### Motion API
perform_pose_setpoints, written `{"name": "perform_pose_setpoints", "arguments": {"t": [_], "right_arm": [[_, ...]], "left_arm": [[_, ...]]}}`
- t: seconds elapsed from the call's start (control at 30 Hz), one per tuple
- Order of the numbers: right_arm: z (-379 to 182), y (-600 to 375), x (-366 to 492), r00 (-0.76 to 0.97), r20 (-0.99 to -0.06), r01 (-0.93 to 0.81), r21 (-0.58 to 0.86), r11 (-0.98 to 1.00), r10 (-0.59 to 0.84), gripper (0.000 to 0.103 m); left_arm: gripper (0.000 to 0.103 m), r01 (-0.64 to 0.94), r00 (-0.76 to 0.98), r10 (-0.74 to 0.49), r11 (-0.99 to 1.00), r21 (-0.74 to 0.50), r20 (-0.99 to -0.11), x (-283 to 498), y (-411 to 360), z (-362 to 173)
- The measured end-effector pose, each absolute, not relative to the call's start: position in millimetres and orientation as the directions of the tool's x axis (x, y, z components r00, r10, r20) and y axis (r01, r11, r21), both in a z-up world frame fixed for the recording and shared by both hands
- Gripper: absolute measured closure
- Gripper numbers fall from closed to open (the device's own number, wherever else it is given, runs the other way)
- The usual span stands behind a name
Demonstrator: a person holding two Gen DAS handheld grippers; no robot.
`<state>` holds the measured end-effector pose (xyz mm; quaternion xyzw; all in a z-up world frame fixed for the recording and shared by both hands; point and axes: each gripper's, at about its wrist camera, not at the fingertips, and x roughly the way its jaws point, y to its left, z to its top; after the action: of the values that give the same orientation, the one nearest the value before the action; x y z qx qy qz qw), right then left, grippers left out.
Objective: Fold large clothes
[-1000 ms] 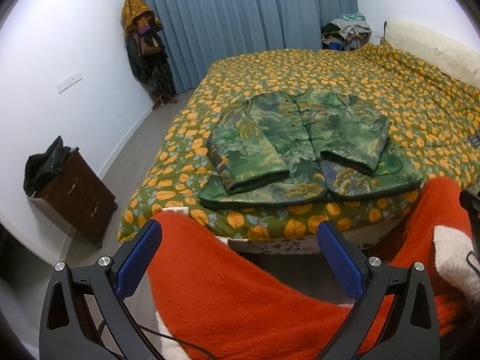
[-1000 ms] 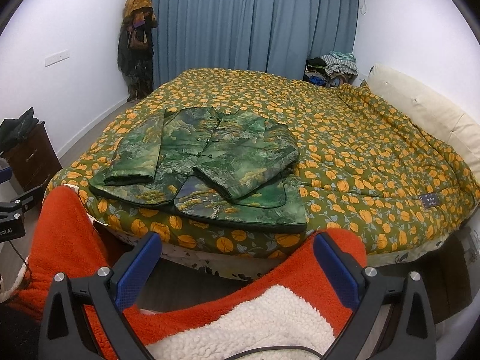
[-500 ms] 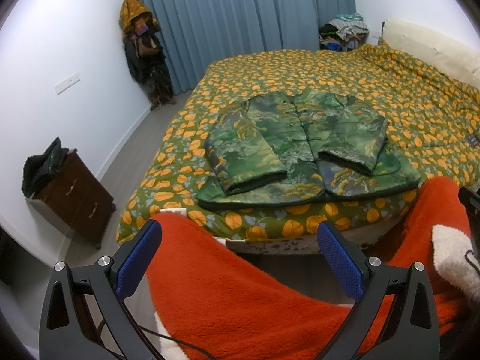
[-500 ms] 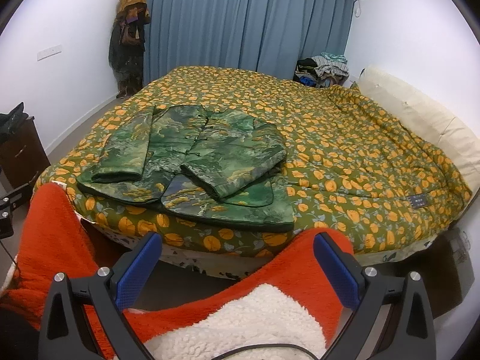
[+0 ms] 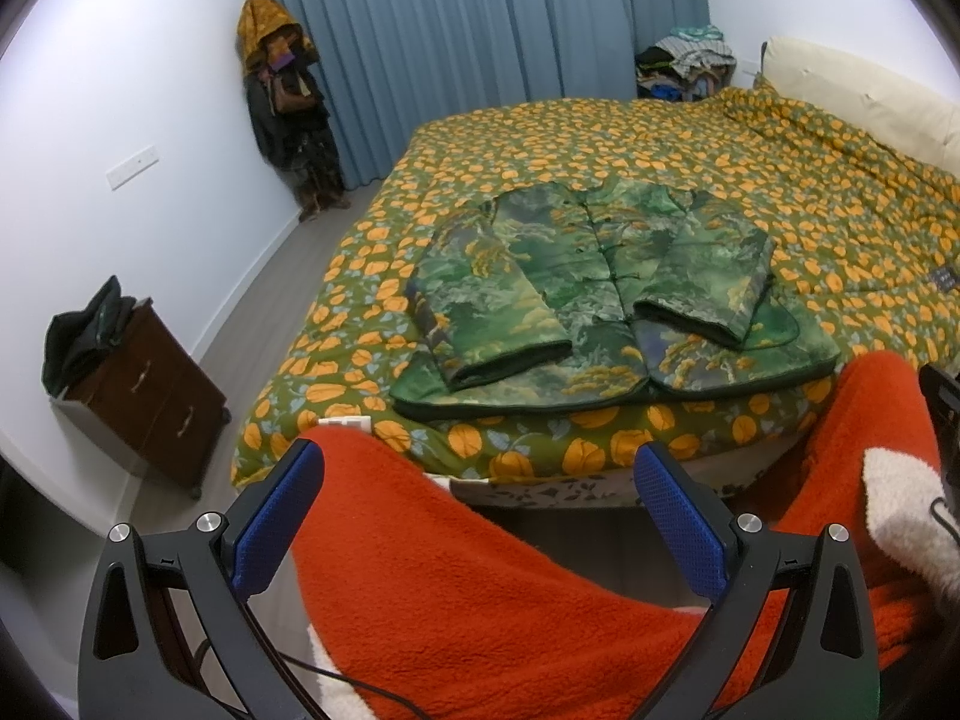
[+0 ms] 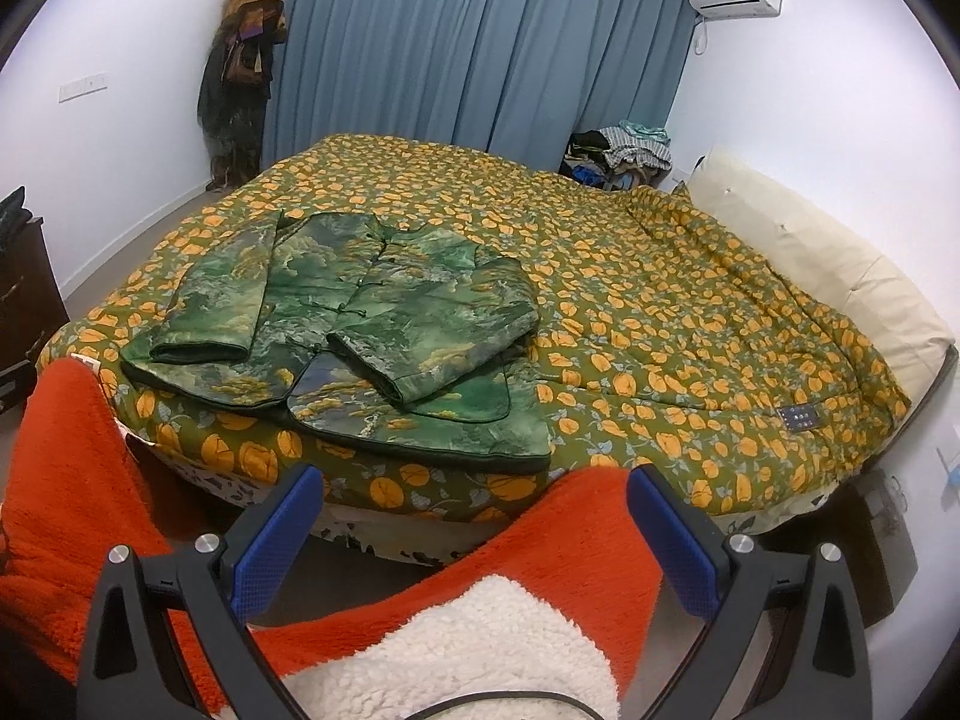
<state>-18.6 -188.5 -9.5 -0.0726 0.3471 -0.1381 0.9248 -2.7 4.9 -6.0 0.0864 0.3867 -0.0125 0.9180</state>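
Note:
A green patterned padded jacket (image 5: 606,294) lies flat near the foot of the bed (image 5: 780,180), front up, both sleeves folded in over the body. It also shows in the right wrist view (image 6: 360,324). My left gripper (image 5: 480,480) is open and empty, held back from the bed's edge above orange fleece (image 5: 456,588). My right gripper (image 6: 474,504) is open and empty too, also short of the bed, above orange and white fleece (image 6: 480,630).
The bed has a green quilt with orange fruit print (image 6: 660,300) and a cream headboard cushion (image 6: 840,276). A dark wooden cabinet (image 5: 156,396) stands left. Coats hang in the corner (image 5: 282,102). A clothes pile (image 5: 684,66) lies by the blue curtains.
Both grippers have drawn back and risen slightly, so the bed and jacket look a little farther away. The jacket has not moved. Both stay open.

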Motion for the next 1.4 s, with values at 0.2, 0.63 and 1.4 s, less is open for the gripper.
{"name": "perform_pose_setpoints", "arguments": {"t": [0.2,0.63,1.4], "right_arm": [[-9,-188,-19,0.725,-0.620,0.198,-0.232,0.952,-0.302,0.000],[31,-234,40,0.900,-0.417,0.018,-0.252,0.968,-0.125,0.000],[-195,-195,253,0.568,-0.822,-0.346,-0.287,0.893,-0.044,0.052]], "left_arm": [[0.000,0.097,0.693,0.051,0.982,0.163,-0.719,-2,1,-6],[0.000,0.137,0.831,-0.058,0.985,0.102,-0.553,56,30,11],[0.000,0.161,0.653,-0.112,0.987,-0.007,-0.749,146,38,-65]]}}
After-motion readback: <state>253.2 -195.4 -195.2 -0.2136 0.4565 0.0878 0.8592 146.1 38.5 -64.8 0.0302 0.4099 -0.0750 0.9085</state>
